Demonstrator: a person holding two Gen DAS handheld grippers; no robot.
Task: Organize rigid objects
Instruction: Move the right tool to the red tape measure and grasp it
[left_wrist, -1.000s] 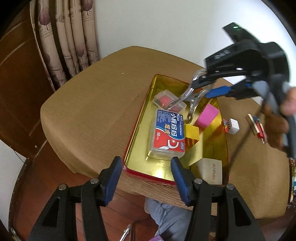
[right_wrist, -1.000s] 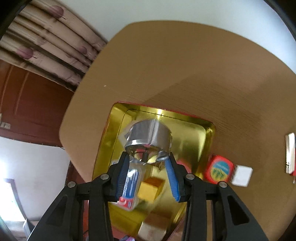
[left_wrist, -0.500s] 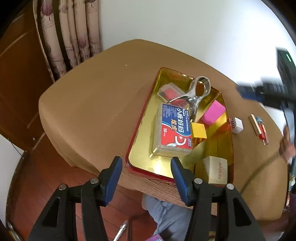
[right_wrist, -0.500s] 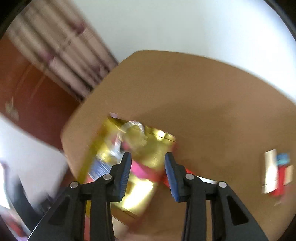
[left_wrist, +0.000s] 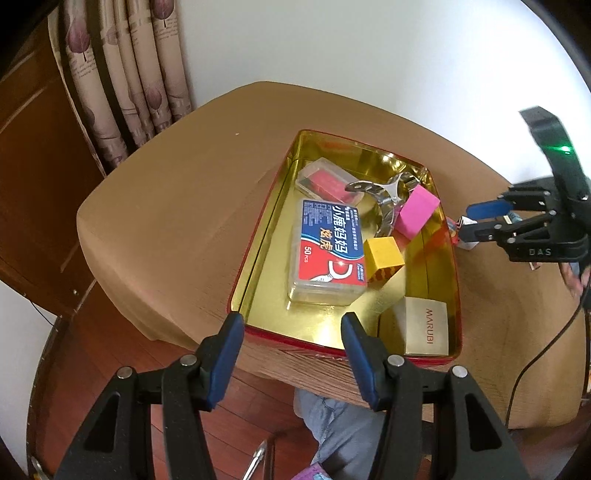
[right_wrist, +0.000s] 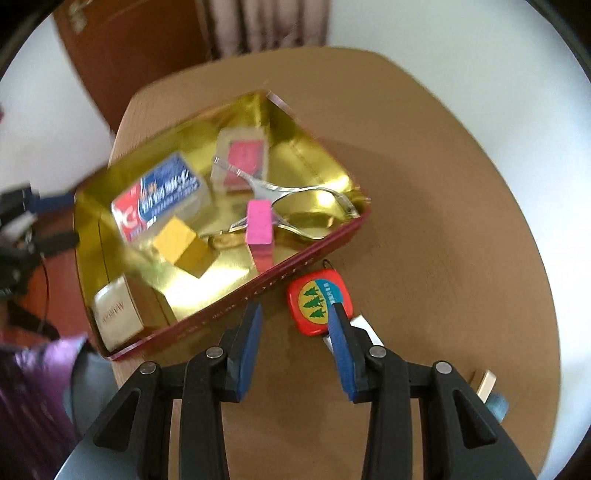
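1. Since a second ago: metal clip (left_wrist: 384, 201) dropped into gold tin (left_wrist: 258, 236); right gripper (right_wrist: 295, 317) swung out to table (right_wrist: 424, 184).
2. Right jaws apart, empty, straddling red tape measure (right_wrist: 318, 301) just beside tin.
3. Left gripper (left_wrist: 291, 332) spread, empty, over tin's near rim.
4. Step, likely: fetching next item. Next: lower, centre, clamp tape measure, lift over wall.

Home room, judging by furnishings: patterned curtains (left_wrist: 136, 70) hung beside dark wooden door (left_wrist: 33, 155), plain white wall (left_wrist: 351, 48), rounded wooden table (left_wrist: 177, 206), wood floor (left_wrist: 96, 354).
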